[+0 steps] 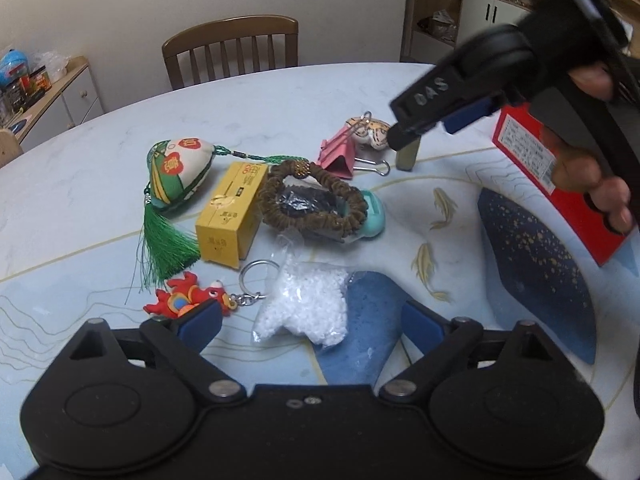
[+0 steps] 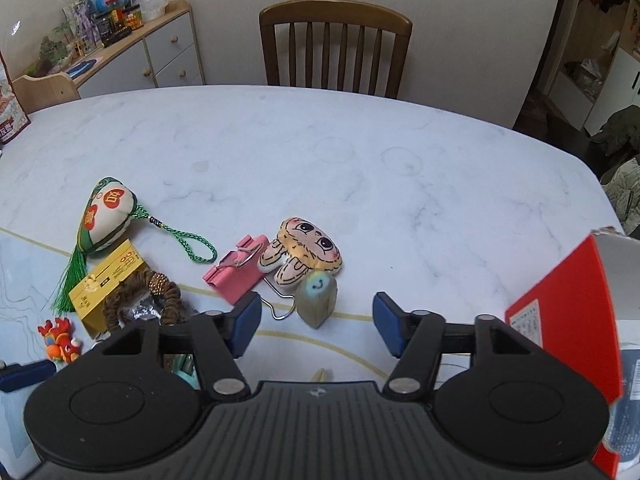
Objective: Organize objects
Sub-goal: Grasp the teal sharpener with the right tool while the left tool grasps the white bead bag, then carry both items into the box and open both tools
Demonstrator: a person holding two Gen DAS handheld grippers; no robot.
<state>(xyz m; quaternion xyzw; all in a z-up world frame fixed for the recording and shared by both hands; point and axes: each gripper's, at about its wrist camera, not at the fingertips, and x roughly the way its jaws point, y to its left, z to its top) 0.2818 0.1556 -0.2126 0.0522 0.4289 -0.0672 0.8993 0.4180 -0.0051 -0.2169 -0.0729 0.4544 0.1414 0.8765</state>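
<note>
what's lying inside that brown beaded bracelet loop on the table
Inside the brown beaded bracelet sits a crinkly black packet. The bracelet also overlaps a teal object whose covered part cannot be made out.

A home dining room: marble table (image 2: 360, 168), wooden chair (image 2: 335, 46), cluttered sideboard (image 2: 160, 56).

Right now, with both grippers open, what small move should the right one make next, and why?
Probably ease the right gripper forward and down around the small olive block: it stands upright between the open jaws, nearest them, and the red box waits to the right.
</note>
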